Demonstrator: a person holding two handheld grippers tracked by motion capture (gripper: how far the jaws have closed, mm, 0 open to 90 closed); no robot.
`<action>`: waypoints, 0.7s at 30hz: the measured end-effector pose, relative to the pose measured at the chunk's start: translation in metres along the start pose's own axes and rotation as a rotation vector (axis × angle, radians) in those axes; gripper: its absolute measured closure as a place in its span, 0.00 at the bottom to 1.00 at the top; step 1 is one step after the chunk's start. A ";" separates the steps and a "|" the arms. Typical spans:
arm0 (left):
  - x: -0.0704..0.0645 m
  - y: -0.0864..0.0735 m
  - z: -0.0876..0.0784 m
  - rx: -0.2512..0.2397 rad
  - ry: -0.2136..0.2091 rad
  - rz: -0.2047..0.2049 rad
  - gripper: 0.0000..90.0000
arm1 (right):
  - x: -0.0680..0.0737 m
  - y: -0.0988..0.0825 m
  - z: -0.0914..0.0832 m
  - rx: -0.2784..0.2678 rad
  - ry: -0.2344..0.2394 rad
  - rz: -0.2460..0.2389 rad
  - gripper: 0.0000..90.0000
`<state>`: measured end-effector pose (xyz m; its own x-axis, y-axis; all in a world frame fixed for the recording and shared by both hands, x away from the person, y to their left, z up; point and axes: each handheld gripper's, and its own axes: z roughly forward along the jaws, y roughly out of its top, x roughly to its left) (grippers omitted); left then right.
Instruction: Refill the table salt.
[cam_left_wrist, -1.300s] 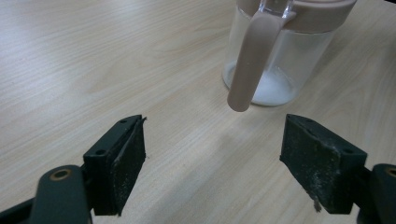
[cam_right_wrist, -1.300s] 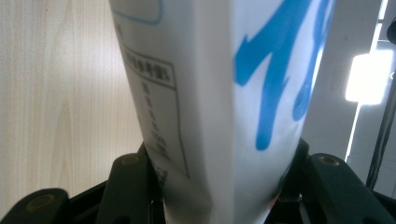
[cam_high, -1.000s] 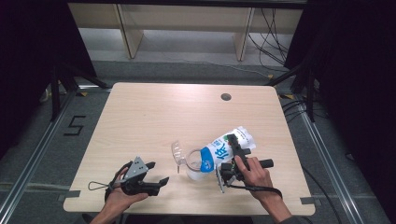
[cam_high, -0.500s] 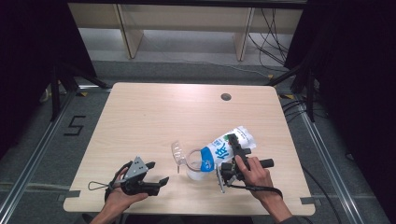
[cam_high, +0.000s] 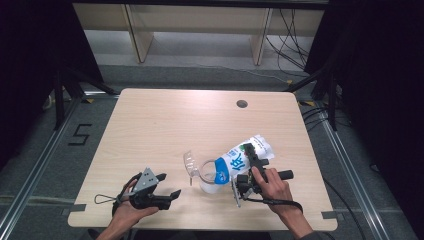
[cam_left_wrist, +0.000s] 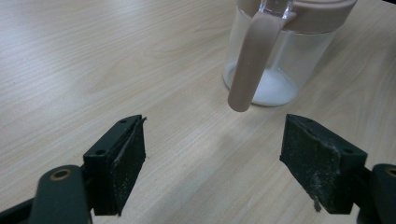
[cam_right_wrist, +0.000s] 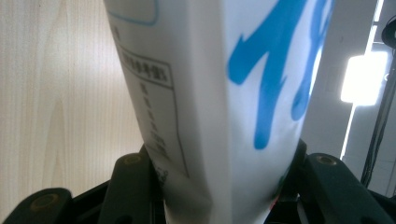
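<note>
While the right gripper (cam_high: 248, 172) clamps the bag (cam_high: 240, 157) and tips it, mouth down, over the jar (cam_high: 207, 176) to pour, the left gripper (cam_high: 167, 197) rests spread and empty on the table (cam_high: 165, 125) just beside, facing the jar's handle (cam_left_wrist: 250, 60).

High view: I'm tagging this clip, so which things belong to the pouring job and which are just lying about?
In the job:
bag, gripped and tilted by the right claw
jar, white powder at its bottom
lid, beside the jar
left claw, open, facing the jar's handle

Lying about:
nothing loose on the table
</note>
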<state>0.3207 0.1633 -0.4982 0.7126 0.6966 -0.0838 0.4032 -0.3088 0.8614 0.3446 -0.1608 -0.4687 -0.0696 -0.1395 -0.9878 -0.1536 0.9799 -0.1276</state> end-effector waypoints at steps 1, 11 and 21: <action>0.000 0.000 0.000 0.000 0.000 0.000 0.24 | 0.002 0.000 0.000 0.006 0.002 0.034 0.60; 0.000 0.000 0.000 -0.001 0.000 0.000 0.24 | -0.001 0.000 0.000 0.007 -0.001 -0.011 0.61; 0.000 0.000 0.000 0.004 0.001 0.005 0.24 | 0.001 -0.001 -0.001 0.020 0.009 0.031 0.61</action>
<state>0.3207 0.1638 -0.4979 0.7143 0.6954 -0.0794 0.4020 -0.3147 0.8599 0.3436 -0.1623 -0.4690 -0.0832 -0.1106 -0.9904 -0.1313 0.9864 -0.0991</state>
